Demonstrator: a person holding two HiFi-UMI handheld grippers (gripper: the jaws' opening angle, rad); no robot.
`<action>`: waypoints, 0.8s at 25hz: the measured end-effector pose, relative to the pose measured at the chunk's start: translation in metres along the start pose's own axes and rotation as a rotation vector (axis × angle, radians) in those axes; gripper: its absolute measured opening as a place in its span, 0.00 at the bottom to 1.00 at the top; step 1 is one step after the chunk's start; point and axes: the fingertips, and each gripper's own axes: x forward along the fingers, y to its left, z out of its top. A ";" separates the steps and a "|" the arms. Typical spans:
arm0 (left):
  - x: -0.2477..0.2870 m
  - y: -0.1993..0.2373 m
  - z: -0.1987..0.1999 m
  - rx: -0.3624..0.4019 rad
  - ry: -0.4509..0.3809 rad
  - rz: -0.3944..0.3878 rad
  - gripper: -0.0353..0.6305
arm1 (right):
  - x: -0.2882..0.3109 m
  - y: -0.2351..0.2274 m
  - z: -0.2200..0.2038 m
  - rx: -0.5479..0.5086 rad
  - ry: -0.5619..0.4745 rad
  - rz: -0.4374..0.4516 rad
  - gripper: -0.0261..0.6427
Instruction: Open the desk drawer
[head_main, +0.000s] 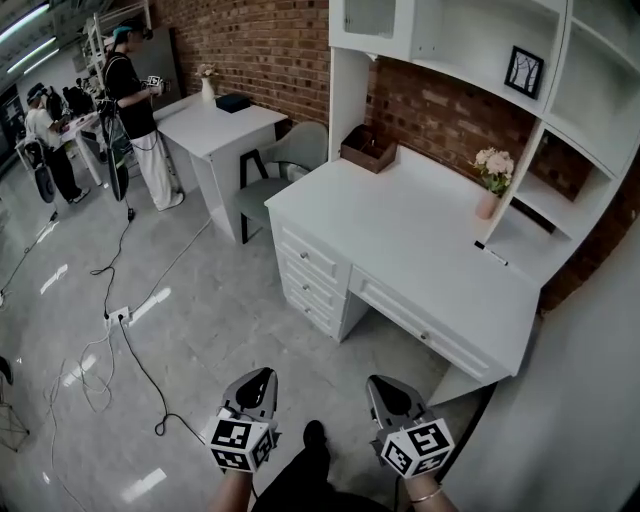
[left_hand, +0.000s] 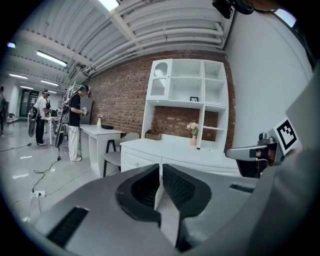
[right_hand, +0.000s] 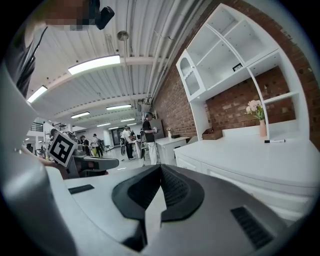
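The white desk (head_main: 420, 225) stands against the brick wall. It has a stack of small drawers (head_main: 312, 278) on its left and a wide drawer (head_main: 420, 322) with a small knob under the top; all are closed. My left gripper (head_main: 262, 376) and right gripper (head_main: 380, 382) hover side by side over the floor, short of the desk front and touching nothing. In the left gripper view the left gripper (left_hand: 160, 169) is shut and empty, with the desk (left_hand: 165, 150) ahead. In the right gripper view the right gripper (right_hand: 160, 171) is shut and empty, with the desk (right_hand: 250, 155) to its right.
On the desk are a pink flower vase (head_main: 492, 185), a wooden box (head_main: 368, 150) and a marker (head_main: 492, 253). A grey chair (head_main: 280, 170) and a second white desk (head_main: 215, 125) stand to the left. Cables (head_main: 120, 330) trail over the floor. People (head_main: 135, 100) stand at the far left.
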 end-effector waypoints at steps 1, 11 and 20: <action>0.012 0.008 0.003 -0.004 0.005 -0.002 0.07 | 0.013 -0.005 0.004 -0.001 0.001 0.001 0.05; 0.117 0.065 0.019 -0.024 0.043 -0.020 0.07 | 0.135 -0.045 0.032 -0.022 0.026 0.048 0.05; 0.187 0.095 -0.006 -0.023 0.086 -0.009 0.07 | 0.194 -0.076 0.005 -0.005 0.079 0.088 0.05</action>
